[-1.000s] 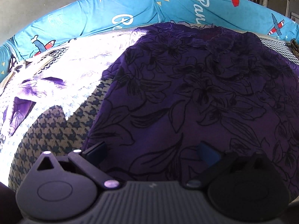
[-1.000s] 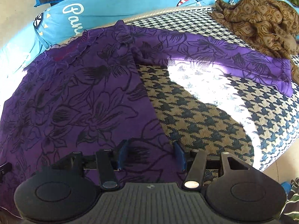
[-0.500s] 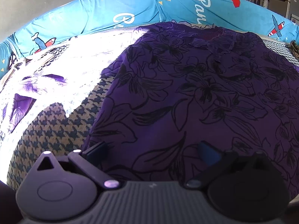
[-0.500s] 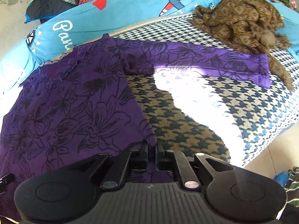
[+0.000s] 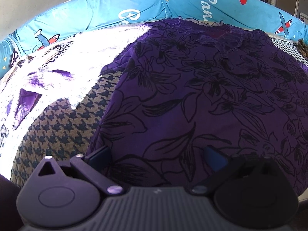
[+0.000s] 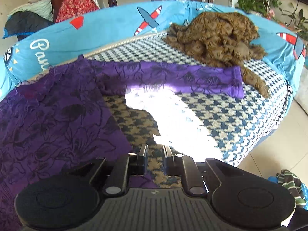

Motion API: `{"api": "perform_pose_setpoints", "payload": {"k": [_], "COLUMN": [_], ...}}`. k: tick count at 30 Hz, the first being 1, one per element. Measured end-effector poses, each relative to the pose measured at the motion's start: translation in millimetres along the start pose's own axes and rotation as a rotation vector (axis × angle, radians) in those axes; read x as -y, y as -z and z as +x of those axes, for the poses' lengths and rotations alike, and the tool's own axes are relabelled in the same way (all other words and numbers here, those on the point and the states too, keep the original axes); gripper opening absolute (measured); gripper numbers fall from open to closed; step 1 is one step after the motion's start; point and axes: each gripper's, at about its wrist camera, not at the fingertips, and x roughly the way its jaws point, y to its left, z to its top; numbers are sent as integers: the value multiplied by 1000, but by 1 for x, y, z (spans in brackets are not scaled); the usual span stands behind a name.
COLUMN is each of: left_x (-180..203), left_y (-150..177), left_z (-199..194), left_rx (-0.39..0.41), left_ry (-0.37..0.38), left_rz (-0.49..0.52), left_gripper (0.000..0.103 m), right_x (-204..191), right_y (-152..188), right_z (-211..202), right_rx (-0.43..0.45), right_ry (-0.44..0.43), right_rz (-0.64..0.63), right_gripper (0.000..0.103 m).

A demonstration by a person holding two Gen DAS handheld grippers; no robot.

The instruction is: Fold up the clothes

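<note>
A purple top printed with black flowers lies spread flat, neckline away from the cameras, on a houndstooth-patterned bed cover that is edged by a blue cushion wall with aeroplane prints and white lettering. In the left wrist view the left claw stands wide, its two blue-padded fingers low over the hem of the top, with purple cloth filling the gap between them; nothing is pinched there. Bright sunlight washes out the cover to the left, where one sleeve of the top shows only as faint purple patches. In the right wrist view the right claw is narrow, its fingers near one another with a slim gap through which the houndstooth cover shows; the right edge of the top runs just beside its left finger, and a bit of purple cloth shows below the fingers, though whether any of it is caught cannot be told. The other sleeve stretches out to the right across the cover, its cuff lying just beside a crumpled brown patterned garment heaped near the cushion wall. A striped cloth lies on the tiled floor at the right.
</note>
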Motion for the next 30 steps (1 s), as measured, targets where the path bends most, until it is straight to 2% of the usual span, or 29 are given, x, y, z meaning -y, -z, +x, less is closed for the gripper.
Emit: {"api": "perform_pose_setpoints", "payload": {"k": [2,8,14,20,24,30], "left_x": [1,5,7,18,26,32], "left_y": [-2,-20,-48,-75,-93,-119], "left_z": [0,6,21,40,52,76], "left_rx": [10,35,18,9,23,19], "left_ry": [-2,-12,-23,-5,-2,32], "left_rz": [-1,3,-11,23,65,62], "left_gripper": [103,103,103,103,103,103], "right_x": [-3,-29,-68,-104,-120,-136], "right_y": [-2,-6,-11,-19,-33,-54], "right_z": [-3,4,9,17,32,61], "right_rx": [17,-6,-25,-50,-73,-77], "right_ry": [-37,-131,-207,-274,-340,-390], "right_rz": [-7,-66,-143,-207,-182,-134], "right_gripper": [16,16,16,18,18,18]}}
